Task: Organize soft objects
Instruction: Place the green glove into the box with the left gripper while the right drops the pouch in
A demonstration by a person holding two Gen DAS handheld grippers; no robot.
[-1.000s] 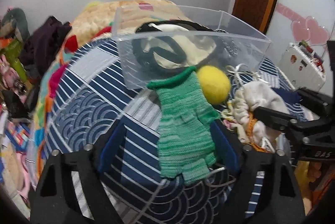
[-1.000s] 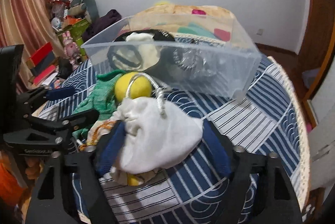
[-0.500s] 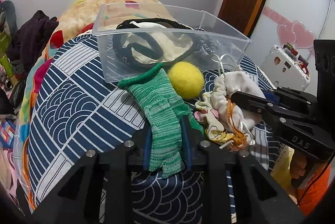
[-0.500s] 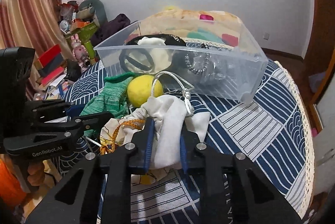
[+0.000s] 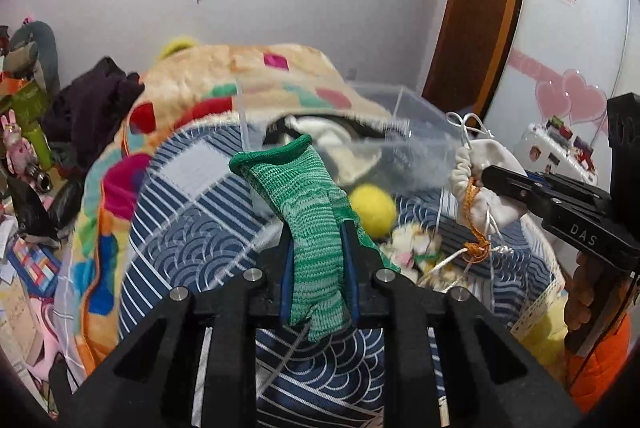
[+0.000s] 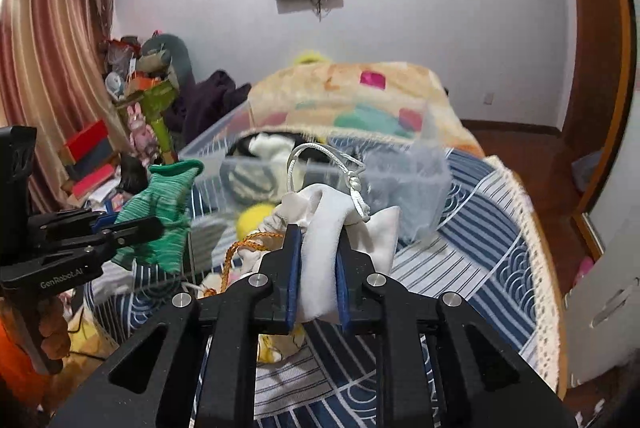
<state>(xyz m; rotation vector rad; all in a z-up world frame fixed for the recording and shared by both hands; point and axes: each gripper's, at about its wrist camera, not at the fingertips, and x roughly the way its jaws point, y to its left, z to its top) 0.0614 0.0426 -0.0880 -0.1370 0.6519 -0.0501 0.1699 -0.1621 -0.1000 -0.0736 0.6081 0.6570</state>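
Observation:
My left gripper is shut on a green knit glove and holds it lifted above the bed; the glove also shows in the right wrist view. My right gripper is shut on a white drawstring pouch, also lifted; the pouch shows in the left wrist view with white and orange cords hanging. A clear plastic bin stands ahead on the bed and holds a cream and black item. A yellow ball lies on the bed before the bin.
The bed has a blue patterned quilt and a peach blanket behind the bin. A small patterned cloth lies by the ball. Clutter and toys stand at the left. A door is at the right.
Both grippers closed on their items, the glove and the pouch, then lifted them off the bed. The views have risen and tilted up.

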